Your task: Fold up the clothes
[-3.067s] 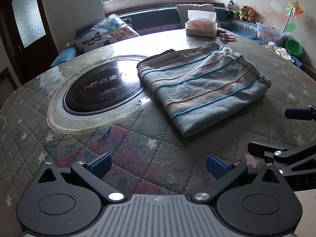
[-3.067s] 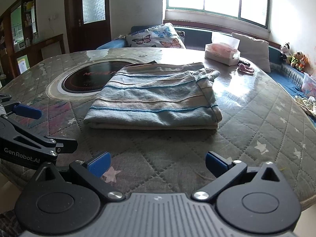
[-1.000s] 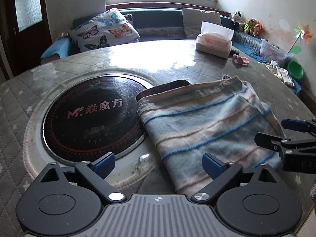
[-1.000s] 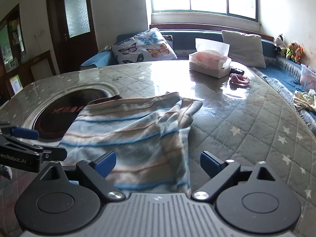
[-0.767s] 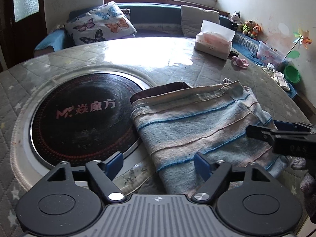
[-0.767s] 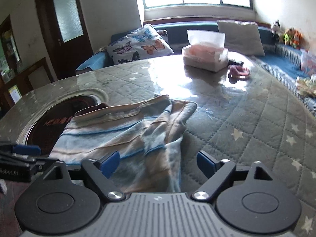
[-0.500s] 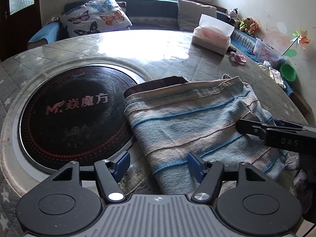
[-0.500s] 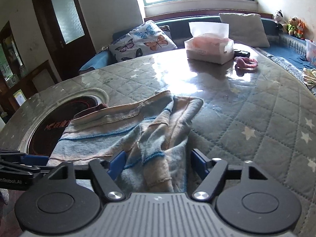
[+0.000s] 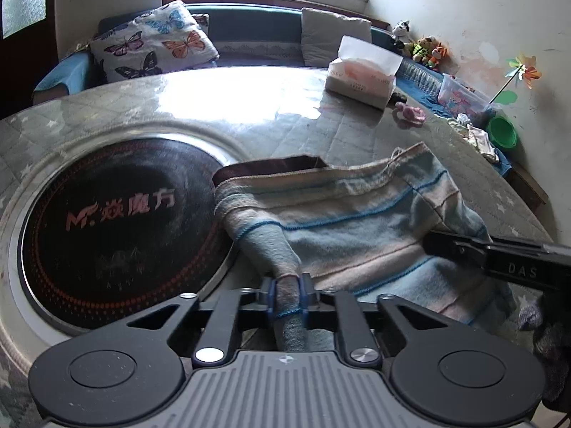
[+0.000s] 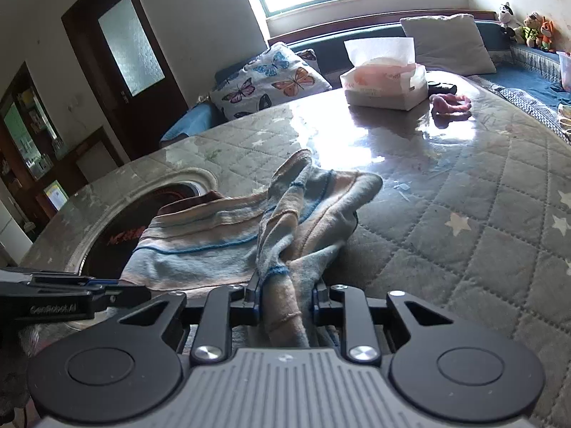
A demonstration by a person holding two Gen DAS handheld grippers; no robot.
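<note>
A folded striped garment (image 9: 360,217), pale blue and beige with blue lines, lies on the round quilted table (image 9: 200,103). My left gripper (image 9: 287,294) is shut on the garment's near left corner, which is pulled into a ridge. My right gripper (image 10: 285,294) is shut on the near right corner of the garment (image 10: 221,235), where the cloth bunches in folds. The right gripper's body (image 9: 499,264) shows at the right of the left wrist view. The left gripper's body (image 10: 67,297) shows at the left of the right wrist view.
A round black hotplate (image 9: 114,224) with red lettering is set into the table left of the garment. A tissue box (image 10: 385,82) and a pink object (image 10: 449,103) sit at the table's far side. Cushions (image 9: 153,46) lie on a bench behind.
Both grippers moved forward from the table's near edge onto the garment and closed on its near corners. The cloth is now bunched and slightly lifted at both grips.
</note>
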